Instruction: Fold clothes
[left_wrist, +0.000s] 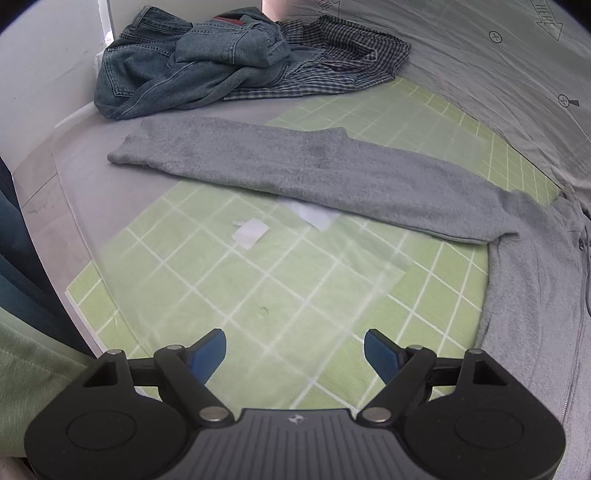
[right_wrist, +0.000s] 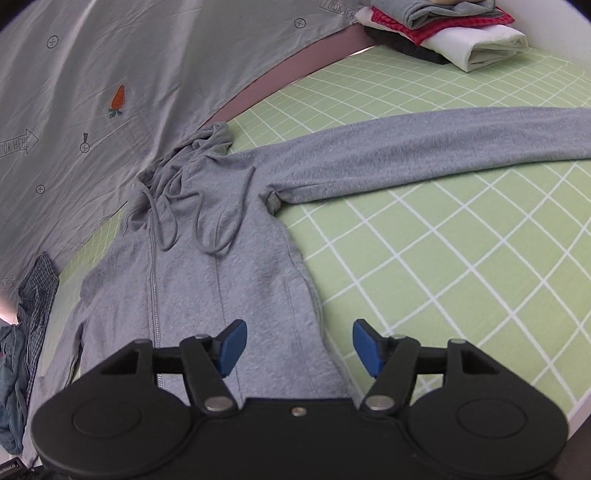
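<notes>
Right wrist view: right tongs (right_wrist: 297, 349) hang released over the near hem of the grey hoodie (right_wrist: 221, 280), which lies spread flat on the green mat (right_wrist: 461, 258), sleeves out. Left tongs (left_wrist: 294, 354), also released, face the left sleeve (left_wrist: 295, 166). Likely a sleeve fold comes next, needing a pinch at the cuff. Far off: folded stack (right_wrist: 461, 40), unfolded pile (left_wrist: 207, 62).

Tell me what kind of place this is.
Probably a bedroom: a bed with a green grid-patterned sheet, a grey printed duvet, and a stack of folded clothes.
</notes>
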